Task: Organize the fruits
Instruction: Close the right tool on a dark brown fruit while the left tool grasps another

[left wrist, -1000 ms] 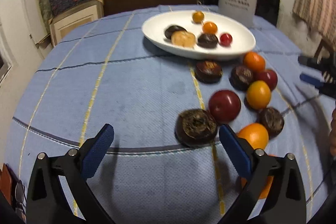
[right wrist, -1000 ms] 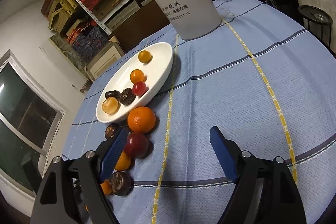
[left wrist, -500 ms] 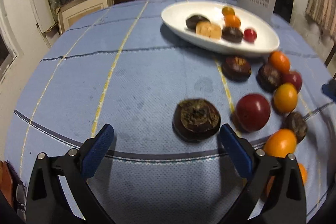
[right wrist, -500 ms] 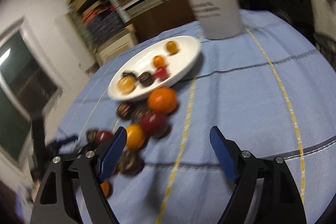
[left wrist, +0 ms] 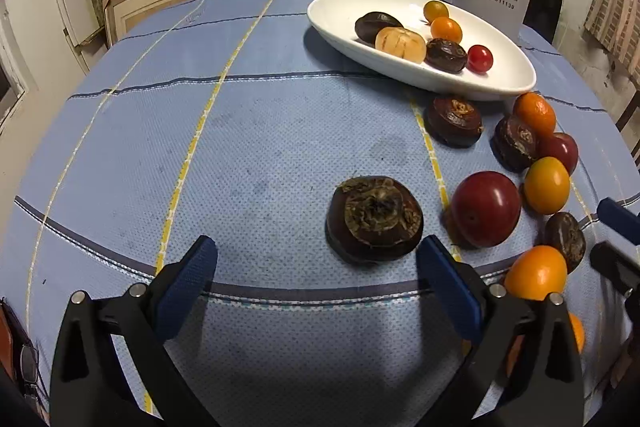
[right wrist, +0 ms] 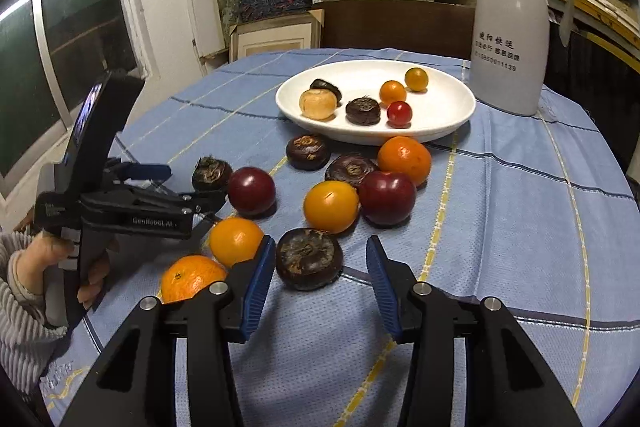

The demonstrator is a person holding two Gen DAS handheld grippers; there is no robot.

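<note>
A dark fruit [right wrist: 309, 259] is being approached by the right gripper [right wrist: 322, 287], fingers apart; closing is needed next, then carrying to the plate [right wrist: 452, 123]. The left gripper [left wrist: 316, 281] is also held apart.

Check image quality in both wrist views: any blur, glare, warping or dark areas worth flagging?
Left wrist view: sharp; fisheye bows the tablecloth stripes, corners vignette black, a soft shadow lies under the left gripper, small highlights sit on the red fruit. Right wrist view: also sharp, with light streaks reflected in the window, a curved table edge and glossy spots on the white plate.
</note>
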